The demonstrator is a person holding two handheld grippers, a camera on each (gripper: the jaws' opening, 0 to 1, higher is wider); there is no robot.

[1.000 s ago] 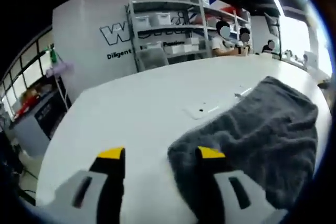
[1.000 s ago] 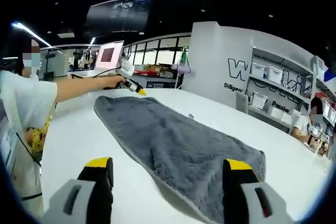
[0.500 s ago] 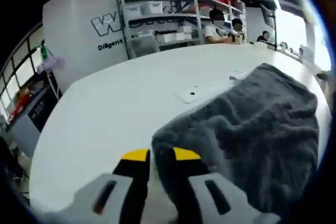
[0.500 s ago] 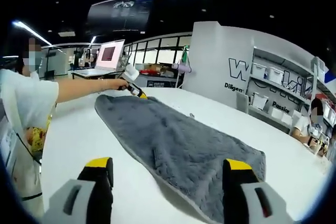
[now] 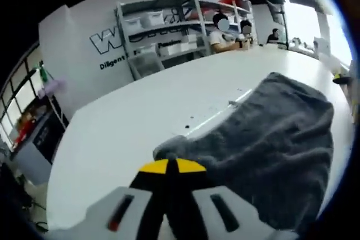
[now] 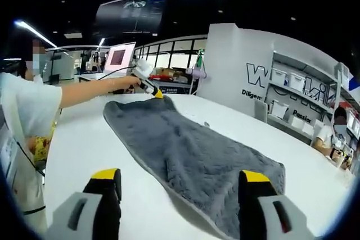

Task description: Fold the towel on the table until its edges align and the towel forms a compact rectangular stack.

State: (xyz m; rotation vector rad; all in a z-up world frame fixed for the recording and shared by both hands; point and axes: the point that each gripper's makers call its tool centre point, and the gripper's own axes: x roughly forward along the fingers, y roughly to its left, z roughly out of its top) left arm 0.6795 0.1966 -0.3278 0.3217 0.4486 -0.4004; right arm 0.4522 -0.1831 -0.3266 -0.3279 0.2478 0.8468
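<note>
Right gripper view: a broad white desk with a smooth, matte top carries a long dark grey towel of thick, fuzzy terry cloth, spread out flat and running from the near right corner away to the far left. Its surface is shaggy, with soft ripples and a thin hemmed edge. At the far end, a person's outstretched arm reaches in and the left tongs, yellow-tipped, touch the towel's far corner. The right tongs, grey with black inner faces and yellow tips, stand wide apart and hold nothing; the right tip lies over the near corner of the towel, the left over bare desk.

In the left gripper view, the left tongs are pressed together on a bunched corner of the towel, which is lifted slightly off the desk.

Judging from this, the first fold is just beginning: one corner is pinched, the other not yet. The next move calls for the right tongs to close on the near corner.
</note>
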